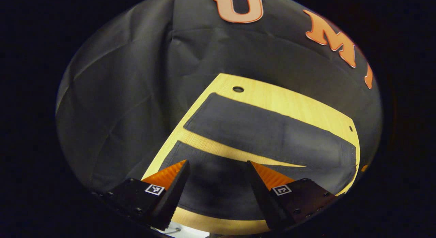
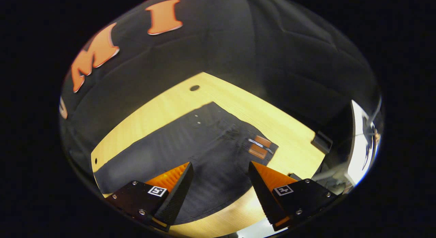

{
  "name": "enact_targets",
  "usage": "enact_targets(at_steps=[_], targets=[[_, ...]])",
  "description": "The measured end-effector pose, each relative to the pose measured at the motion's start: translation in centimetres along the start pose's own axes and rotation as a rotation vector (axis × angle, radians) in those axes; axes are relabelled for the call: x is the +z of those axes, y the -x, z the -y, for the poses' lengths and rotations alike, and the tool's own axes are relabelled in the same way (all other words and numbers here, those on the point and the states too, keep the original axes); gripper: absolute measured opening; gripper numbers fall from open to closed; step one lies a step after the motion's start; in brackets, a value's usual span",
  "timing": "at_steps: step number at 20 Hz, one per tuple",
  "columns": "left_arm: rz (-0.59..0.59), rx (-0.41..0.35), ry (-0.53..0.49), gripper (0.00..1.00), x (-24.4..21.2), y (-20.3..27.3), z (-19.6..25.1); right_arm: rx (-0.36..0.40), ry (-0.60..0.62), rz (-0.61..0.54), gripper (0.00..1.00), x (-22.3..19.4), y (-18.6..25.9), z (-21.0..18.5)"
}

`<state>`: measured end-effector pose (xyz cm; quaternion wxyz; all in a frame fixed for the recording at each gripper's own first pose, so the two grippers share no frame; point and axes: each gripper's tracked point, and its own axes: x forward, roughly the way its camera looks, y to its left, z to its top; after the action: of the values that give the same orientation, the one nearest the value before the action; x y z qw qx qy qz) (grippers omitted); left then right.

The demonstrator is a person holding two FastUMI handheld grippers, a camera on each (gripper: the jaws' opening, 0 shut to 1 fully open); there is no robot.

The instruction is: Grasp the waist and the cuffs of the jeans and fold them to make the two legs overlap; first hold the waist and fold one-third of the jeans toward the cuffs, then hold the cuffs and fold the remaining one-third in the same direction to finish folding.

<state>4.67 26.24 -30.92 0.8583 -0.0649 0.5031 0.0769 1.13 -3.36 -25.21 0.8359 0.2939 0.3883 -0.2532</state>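
Lying flat on the desk [image 1: 279,101], the jeans [image 1: 265,132] are spreading both legs apart, so the leg-overlapping fold is just beginning. Left claw [image 1: 218,169] and right claw [image 2: 220,171] are hovering released; next needs gripping cuffs and waist.

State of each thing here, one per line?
jeans: spread flat on the table, legs apart, unfolded.
table: bears the jeans.
left gripper: open, over a leg near the cuff, holding nothing.
right gripper: open, over the waist end, holding nothing.
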Motion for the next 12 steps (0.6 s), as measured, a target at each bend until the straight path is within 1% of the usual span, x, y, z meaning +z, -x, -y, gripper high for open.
enact_targets(at_steps=[3, 5, 8, 12], targets=[[-0.082, 0.033, 0.044, 0.99, -1.4, -0.4, -0.5, -0.022, -0.130, -0.089, 0.98, -0.9, -2.6, 2.3], [-0.122, 0.049, 0.082, 0.99, -2.1, -0.7, -0.7, -0.043, -0.178, -0.131, 0.98, -1.0, -3.7, 3.5], [-0.206, 0.066, 0.156, 0.99, -3.8, -1.2, -1.2, -0.063, -0.216, -0.173, 0.98, -1.3, -5.5, 4.9], [-0.320, 0.090, 0.288, 0.99, -6.4, -1.9, -1.8, -0.118, -0.252, -0.226, 0.98, -1.8, -7.4, 7.0]])
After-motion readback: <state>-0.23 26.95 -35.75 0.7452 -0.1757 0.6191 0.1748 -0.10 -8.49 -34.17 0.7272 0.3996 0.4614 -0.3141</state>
